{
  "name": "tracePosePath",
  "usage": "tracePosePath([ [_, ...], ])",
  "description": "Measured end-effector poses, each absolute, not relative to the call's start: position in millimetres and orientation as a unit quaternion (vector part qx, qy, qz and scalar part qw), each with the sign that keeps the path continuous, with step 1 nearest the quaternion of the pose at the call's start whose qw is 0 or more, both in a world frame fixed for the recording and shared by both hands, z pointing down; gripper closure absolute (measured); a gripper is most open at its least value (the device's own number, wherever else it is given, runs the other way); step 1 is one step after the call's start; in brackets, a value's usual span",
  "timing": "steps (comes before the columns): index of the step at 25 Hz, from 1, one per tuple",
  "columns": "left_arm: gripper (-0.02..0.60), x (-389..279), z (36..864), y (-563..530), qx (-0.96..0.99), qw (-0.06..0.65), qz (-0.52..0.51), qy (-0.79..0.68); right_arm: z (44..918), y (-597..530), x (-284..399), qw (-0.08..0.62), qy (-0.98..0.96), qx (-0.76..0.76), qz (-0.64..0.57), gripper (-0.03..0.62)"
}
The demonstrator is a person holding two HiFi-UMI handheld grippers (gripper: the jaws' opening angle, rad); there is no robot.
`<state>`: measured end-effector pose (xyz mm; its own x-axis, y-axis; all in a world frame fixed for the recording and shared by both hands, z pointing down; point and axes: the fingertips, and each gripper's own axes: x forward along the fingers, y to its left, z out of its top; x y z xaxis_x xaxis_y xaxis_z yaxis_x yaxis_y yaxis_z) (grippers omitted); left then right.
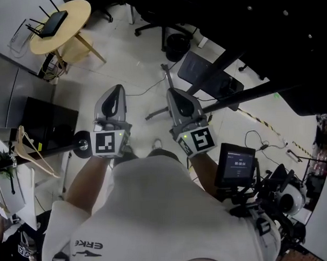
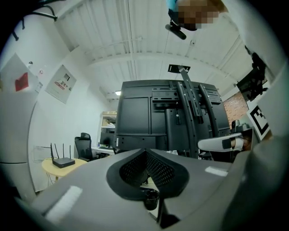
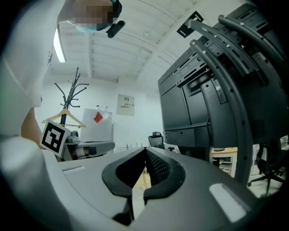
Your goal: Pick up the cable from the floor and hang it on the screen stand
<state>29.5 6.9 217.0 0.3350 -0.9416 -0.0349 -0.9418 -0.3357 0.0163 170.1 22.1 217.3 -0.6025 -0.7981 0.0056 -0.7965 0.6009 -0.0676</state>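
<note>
Left gripper (image 1: 117,90) and right gripper (image 1: 171,94) both have jaws pressed together on nothing, held just short of the screen stand (image 1: 227,97). A thin cable (image 1: 145,90) lies on the floor beside the stand's base, between the grippers; a round table (image 1: 59,23) stands well left of it

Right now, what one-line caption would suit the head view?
A person holds the shut, empty left tongs and right tongs over a pale floor, thin cable ahead, black screen stand alongside.

The left hand-held gripper (image 2: 146,155) pointed level, its jaws closed together with nothing between them; ahead stood the black screen (image 2: 135,117) on its screen stand (image 2: 189,115), seen from behind; at left a router (image 2: 63,162) sat on a round yellow worktop (image 2: 48,169), near an office chair (image 2: 82,145).
</note>
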Motion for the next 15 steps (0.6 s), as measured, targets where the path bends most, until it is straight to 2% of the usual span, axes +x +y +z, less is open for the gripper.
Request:
tracePosePath([
  [15, 0.580, -112, 246, -81, -0.813, -0.015, 0.012, 0.582, 232, -61, 35, -0.015, 0.895, -0.445, -0.027, 0.580],
])
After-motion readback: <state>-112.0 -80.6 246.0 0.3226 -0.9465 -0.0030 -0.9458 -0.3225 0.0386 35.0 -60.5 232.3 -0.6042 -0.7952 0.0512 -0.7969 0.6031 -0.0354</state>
